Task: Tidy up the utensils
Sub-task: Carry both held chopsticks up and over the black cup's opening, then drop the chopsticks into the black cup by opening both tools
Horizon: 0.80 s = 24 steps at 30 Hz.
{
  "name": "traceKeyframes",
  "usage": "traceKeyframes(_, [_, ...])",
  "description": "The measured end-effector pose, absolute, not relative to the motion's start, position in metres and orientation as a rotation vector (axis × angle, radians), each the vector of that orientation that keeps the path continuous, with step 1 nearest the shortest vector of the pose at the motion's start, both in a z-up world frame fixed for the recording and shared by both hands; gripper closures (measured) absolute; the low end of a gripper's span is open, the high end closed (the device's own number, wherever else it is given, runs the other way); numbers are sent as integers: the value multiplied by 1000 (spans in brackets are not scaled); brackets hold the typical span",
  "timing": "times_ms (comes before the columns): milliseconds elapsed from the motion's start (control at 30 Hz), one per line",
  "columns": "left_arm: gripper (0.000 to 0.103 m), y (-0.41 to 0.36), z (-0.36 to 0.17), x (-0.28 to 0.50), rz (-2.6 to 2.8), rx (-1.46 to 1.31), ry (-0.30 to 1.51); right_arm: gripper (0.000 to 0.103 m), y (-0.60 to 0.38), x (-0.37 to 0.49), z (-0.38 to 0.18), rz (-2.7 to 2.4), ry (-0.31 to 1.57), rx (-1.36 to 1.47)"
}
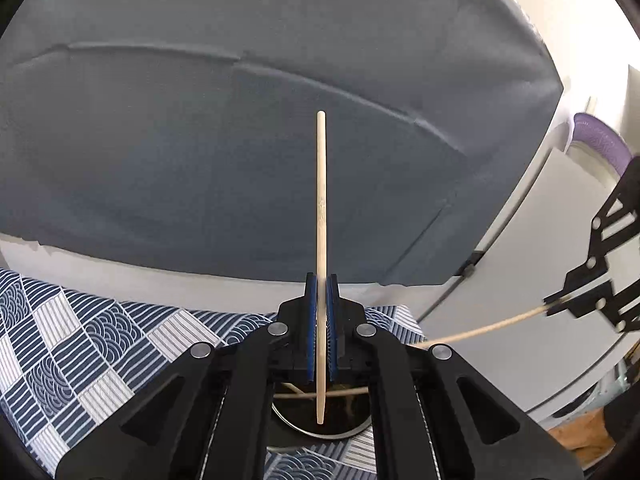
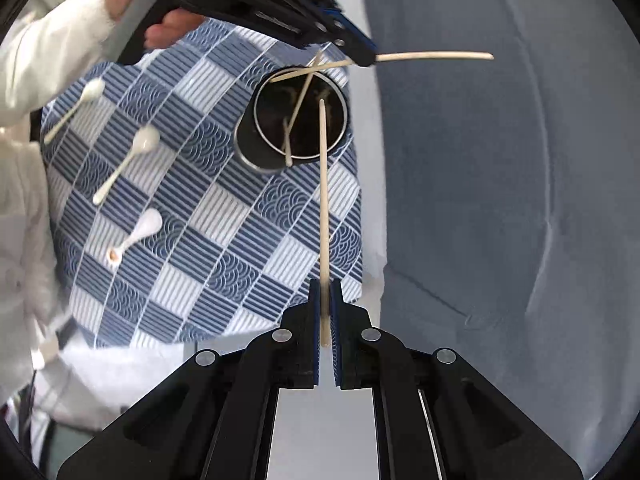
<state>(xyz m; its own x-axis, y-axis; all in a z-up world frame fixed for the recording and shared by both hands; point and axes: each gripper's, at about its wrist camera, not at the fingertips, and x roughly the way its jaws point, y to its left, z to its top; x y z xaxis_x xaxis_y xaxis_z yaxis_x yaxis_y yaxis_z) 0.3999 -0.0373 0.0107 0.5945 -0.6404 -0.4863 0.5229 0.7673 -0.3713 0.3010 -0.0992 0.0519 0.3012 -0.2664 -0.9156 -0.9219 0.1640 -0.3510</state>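
Observation:
My left gripper (image 1: 321,284) is shut on a wooden chopstick (image 1: 321,216) that stands up between its blue pads, its lower tip over the dark round cup (image 1: 320,426). My right gripper (image 2: 325,288) is shut on another wooden chopstick (image 2: 324,200), whose far tip points into the black cup (image 2: 264,156). Two chopsticks (image 2: 298,112) lean inside that cup. The left gripper (image 2: 360,50) shows in the right wrist view above the cup, holding its chopstick (image 2: 436,56). The right gripper (image 1: 560,306) shows at the right edge of the left wrist view with its chopstick (image 1: 484,330).
Three white spoons (image 2: 146,142) (image 2: 94,90) (image 2: 146,226) lie on the blue-and-white patterned tablecloth (image 2: 208,216) left of the cup. A grey sofa (image 1: 240,152) stands behind the table. A purple-rimmed container (image 1: 600,140) is at far right.

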Motion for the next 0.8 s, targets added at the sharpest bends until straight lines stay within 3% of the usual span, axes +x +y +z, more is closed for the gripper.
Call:
traceKeyframes(333, [98,-39,-27,403,-660,-183,647,98,-77,327,20,688,1334,-1502])
traceKeyframes(567, [98,-37,-29,393,-661,-136,649,94,-64,342,16,709,1305,-1479])
traceKeyframes(600, [93,-36,-28,390,-649,-125,641,83,-63,345,20,705,1291,-1457])
traceKeyframes(633, [80,-35,-27,386,-638,-108,631,62,-61,349,23,703,1286,-1431])
traceKeyframes(700, [66,-31,-22,379,-664,-100,611,37,-61,353,32,689,1223,-1412])
traceKeyframes(800, [43,-29,-13,368,-674,-83,584,31,-64,354,44,682,1165,-1392])
